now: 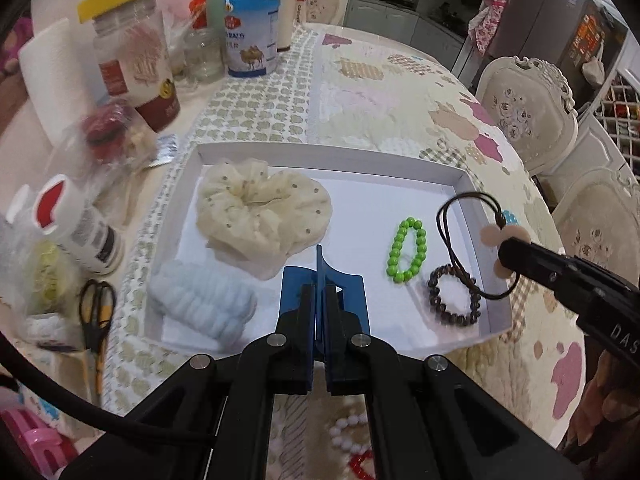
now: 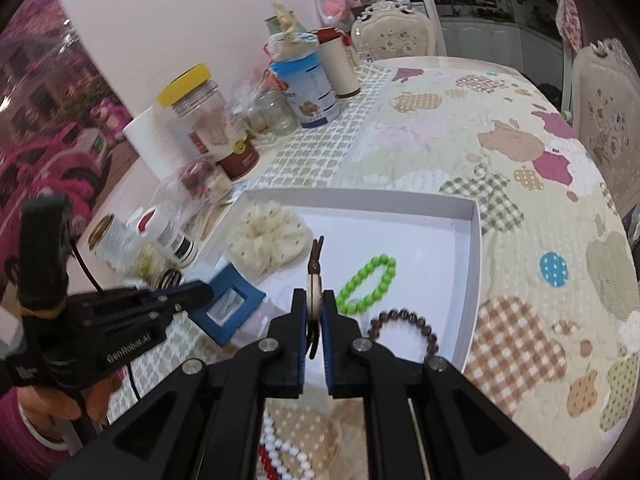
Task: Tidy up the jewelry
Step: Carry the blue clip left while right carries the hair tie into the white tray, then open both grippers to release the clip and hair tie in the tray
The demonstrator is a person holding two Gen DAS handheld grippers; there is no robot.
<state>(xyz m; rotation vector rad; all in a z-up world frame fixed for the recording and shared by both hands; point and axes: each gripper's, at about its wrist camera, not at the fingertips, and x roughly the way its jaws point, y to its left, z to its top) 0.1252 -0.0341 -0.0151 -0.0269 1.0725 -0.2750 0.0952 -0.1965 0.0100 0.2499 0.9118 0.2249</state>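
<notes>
While a cord necklace (image 1: 460, 240) with a pale clover pendant (image 1: 505, 236) was pinched in the clenched right gripper (image 1: 505, 254) over the white tray's (image 1: 320, 152) right wall, a blue frame (image 2: 230, 304) was clamped in the left gripper (image 1: 320, 280) at the near edge. Green bracelet (image 1: 406, 250) and brown bracelet (image 1: 454, 294) were seen inside right, cream scrunchie (image 1: 260, 212) and blue scrunchie (image 1: 204, 304) left. White beads (image 1: 348, 432) lay nearer on the tablecloth (image 1: 400, 92).
</notes>
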